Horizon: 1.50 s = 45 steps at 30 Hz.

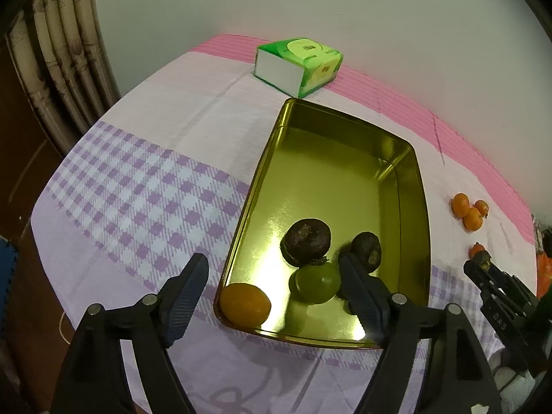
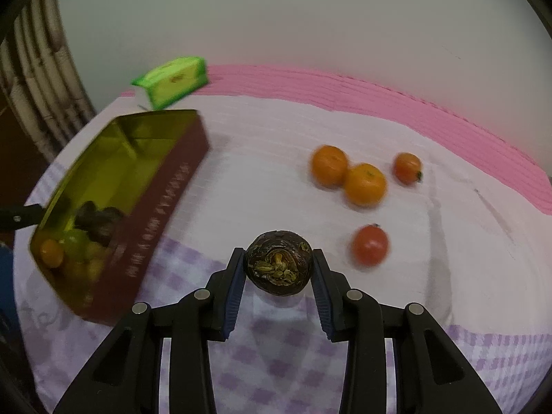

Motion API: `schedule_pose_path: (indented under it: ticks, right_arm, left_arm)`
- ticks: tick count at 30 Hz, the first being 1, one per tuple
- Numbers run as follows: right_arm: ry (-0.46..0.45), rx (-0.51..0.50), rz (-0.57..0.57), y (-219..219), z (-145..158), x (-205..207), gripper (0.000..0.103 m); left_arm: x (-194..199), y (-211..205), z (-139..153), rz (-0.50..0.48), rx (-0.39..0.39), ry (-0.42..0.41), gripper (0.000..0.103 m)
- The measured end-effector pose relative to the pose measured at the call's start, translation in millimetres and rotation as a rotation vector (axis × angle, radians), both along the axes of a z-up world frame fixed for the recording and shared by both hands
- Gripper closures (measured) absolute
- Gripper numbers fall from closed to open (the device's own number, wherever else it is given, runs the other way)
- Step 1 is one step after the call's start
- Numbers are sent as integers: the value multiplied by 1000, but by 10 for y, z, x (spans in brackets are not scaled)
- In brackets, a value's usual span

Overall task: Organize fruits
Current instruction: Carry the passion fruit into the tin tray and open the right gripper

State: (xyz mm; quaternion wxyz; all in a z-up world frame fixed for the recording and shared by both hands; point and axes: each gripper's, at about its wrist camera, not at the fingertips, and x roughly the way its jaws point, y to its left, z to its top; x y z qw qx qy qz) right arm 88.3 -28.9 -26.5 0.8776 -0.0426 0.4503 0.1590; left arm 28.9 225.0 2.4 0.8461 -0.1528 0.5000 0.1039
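Observation:
A gold tin tray (image 1: pixel 407 158) holds two dark round fruits (image 1: pixel 305 241), a green fruit (image 1: pixel 315 281) and an orange fruit (image 1: pixel 245 303). My left gripper (image 1: pixel 272 260) stands open over the tray's near end, and nothing is between its fingers. In the right wrist view my right gripper (image 2: pixel 278 253) is shut on another dark round fruit (image 2: pixel 278 262), held above the cloth to the right of the tray (image 2: pixel 165 186). Two oranges (image 2: pixel 329 165) and two small red fruits (image 2: pixel 370 245) lie on the cloth beyond it.
A green tissue box (image 1: pixel 300 63) sits behind the tray near the wall. The table carries a pink and purple checked cloth (image 1: pixel 145 186). A curtain (image 1: pixel 62 69) hangs at the far left. The left gripper's finger (image 2: pixel 20 219) shows beside the tray.

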Motion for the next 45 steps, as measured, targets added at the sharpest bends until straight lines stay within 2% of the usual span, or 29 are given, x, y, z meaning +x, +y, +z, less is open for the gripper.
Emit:
schedule_pose_path:
  ticks: [6,11,14,17,24,37,45]
  right_arm:
    - [-21,57,98,361,245,-106,65]
    - [-27,74,213,786,329,-198,65]
    - [-11,68,268,995,286,-213,65]
    - [-4,41,307,1142,220,-232,65]
    - [17,-12,367,1372,73,-244,65]
    - [47,-57,404,1503,-130,-234,64]
    - [61,-30,412,1496,-130,-236,63]
  left_arm:
    - [-28,171,-6,86,-4,4,20]
    - [-69,268,70,142,12,-36,17]
    - [-64,315,53,165,10,-27,17]
    - [-80,380,31,188,-29,-22,17]
    - [-147,541,54,265,-66,-49,17]
    - [-106,533,-28,253,-94,-18,17]
    - [-91,499,-53,239,-92,-10,17]
